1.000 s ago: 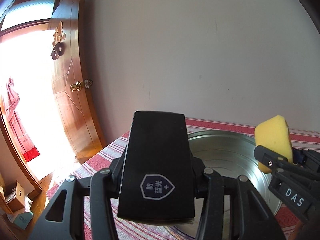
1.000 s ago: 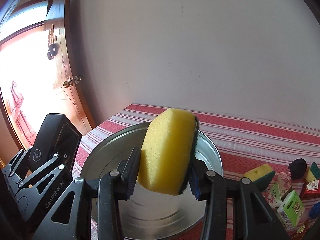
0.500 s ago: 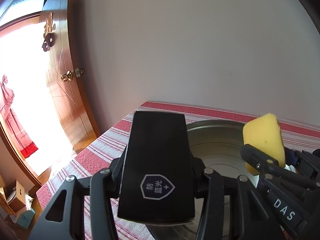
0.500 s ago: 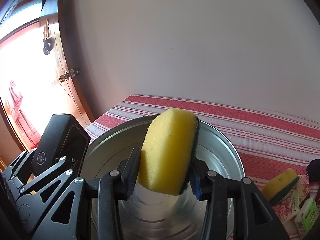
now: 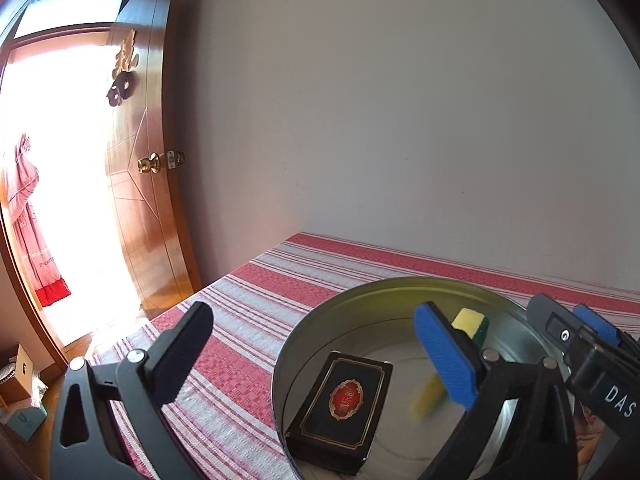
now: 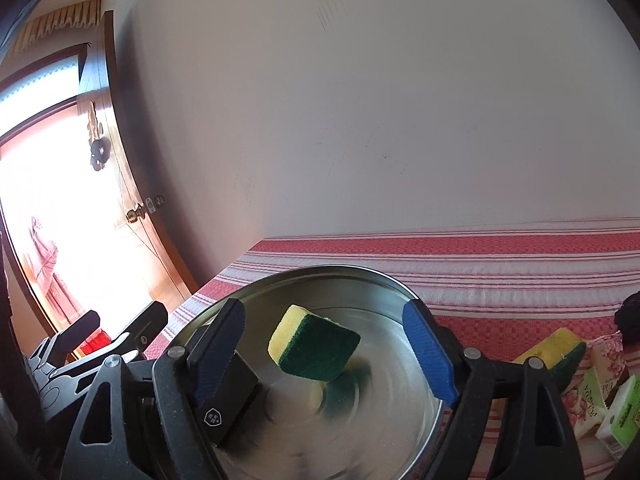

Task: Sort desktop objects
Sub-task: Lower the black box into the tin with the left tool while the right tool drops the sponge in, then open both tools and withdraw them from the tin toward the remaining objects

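A round metal basin (image 5: 360, 304) (image 6: 280, 284) stands on the red-striped tablecloth. A black box (image 5: 340, 404) with a red and gold label lies inside it; it also shows in the right wrist view (image 6: 236, 400). A yellow and green sponge (image 6: 314, 344) is inside the basin, tilted, and shows partly behind a finger in the left wrist view (image 5: 470, 322). My left gripper (image 5: 316, 356) is open and empty above the basin's left rim. My right gripper (image 6: 324, 352) is open and empty above the basin.
At the right lie a second yellow-green sponge (image 6: 560, 350), a floral packet (image 6: 600, 376), a green and white carton (image 6: 622, 412) and a dark object (image 6: 630, 316). The wall is close behind. A wooden door (image 5: 148, 184) stands open at the left past the table edge.
Both grippers opened. The black box left my left gripper and now lies in the basin. The sponge left my right gripper and is now in the basin.
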A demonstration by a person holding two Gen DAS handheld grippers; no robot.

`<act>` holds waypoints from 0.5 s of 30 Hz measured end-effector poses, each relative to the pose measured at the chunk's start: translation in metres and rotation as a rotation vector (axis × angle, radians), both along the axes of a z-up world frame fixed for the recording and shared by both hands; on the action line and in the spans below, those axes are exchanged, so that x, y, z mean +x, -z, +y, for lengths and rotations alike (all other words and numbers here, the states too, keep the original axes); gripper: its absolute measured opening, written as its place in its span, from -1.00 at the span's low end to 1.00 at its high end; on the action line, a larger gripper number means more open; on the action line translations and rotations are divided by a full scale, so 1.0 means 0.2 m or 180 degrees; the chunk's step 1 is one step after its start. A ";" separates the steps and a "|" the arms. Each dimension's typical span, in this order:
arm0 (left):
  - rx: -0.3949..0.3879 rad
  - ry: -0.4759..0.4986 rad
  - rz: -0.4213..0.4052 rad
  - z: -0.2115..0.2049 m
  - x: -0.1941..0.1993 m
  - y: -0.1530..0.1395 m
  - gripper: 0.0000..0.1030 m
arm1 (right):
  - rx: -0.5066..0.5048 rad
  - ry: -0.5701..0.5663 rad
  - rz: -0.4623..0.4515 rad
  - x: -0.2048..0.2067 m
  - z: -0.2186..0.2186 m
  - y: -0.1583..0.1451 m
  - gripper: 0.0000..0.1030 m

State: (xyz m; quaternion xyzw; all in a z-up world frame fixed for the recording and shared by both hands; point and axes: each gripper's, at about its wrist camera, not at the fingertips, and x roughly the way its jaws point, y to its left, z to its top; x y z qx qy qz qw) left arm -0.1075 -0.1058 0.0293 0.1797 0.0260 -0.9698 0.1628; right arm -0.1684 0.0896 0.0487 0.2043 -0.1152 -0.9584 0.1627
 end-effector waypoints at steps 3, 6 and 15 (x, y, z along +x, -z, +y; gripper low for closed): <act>0.0046 0.0005 0.0011 0.02 0.05 0.03 0.98 | 0.0051 0.0077 0.0032 0.02 0.00 -0.01 0.78; 0.0155 0.0061 0.0023 0.04 0.09 0.05 0.98 | 0.0078 0.0135 -0.0057 0.02 0.03 0.00 0.81; 0.0266 0.0240 0.0069 0.14 0.22 0.06 0.99 | 0.0406 0.0400 0.0066 0.12 0.10 0.00 0.81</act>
